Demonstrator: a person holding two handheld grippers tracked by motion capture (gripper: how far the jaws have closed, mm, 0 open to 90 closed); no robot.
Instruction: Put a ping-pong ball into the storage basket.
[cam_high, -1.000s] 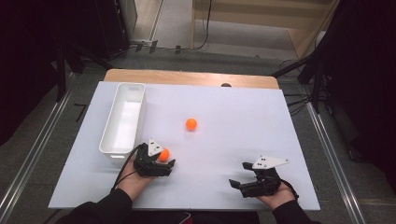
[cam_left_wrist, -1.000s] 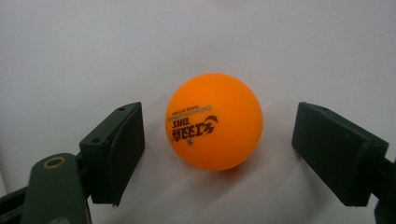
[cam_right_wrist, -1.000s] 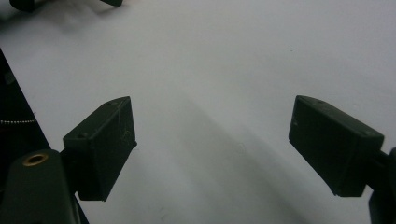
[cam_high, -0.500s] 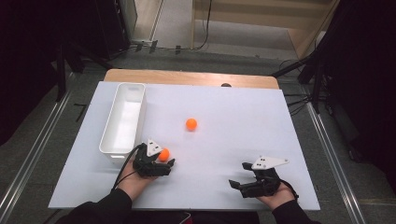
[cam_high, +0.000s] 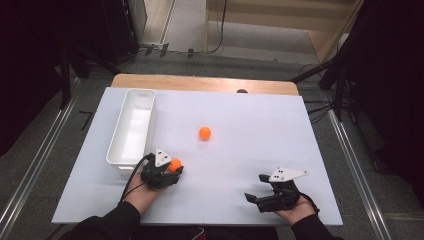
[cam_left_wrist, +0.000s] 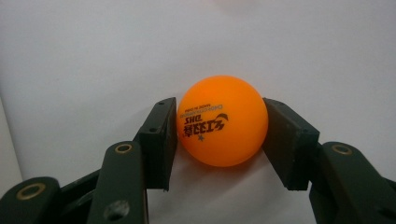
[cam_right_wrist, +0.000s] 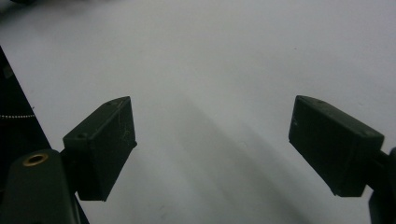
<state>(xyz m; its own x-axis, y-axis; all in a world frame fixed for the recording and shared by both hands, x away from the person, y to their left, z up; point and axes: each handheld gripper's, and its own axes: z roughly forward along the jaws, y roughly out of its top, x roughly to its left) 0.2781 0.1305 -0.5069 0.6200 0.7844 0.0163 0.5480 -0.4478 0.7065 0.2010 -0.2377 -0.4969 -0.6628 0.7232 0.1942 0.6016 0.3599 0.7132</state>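
An orange ping-pong ball (cam_left_wrist: 222, 121) with black print sits between the pads of my left gripper (cam_left_wrist: 219, 109), which press on both its sides. The jaws have just been closing onto it. In the high view that left gripper (cam_high: 172, 168) rests on the white table beside the near end of the bin, with the held ball (cam_high: 175, 164) at its tip. A second orange ball (cam_high: 204, 133) lies loose at mid-table. My right gripper (cam_high: 256, 187) lies near the front right, open; its jaws (cam_right_wrist: 212, 140) stand wide apart over bare white surface.
A long white bin (cam_high: 134, 130) stands along the left side of the white tabletop (cam_high: 260, 125), empty as far as I can see. A wooden strip (cam_high: 200, 82) borders the far edge. Dark floor and cables surround the table.
The left gripper's jaws have drawn in around the orange ball. Both hands stay where they were, and the loose ball has not moved.
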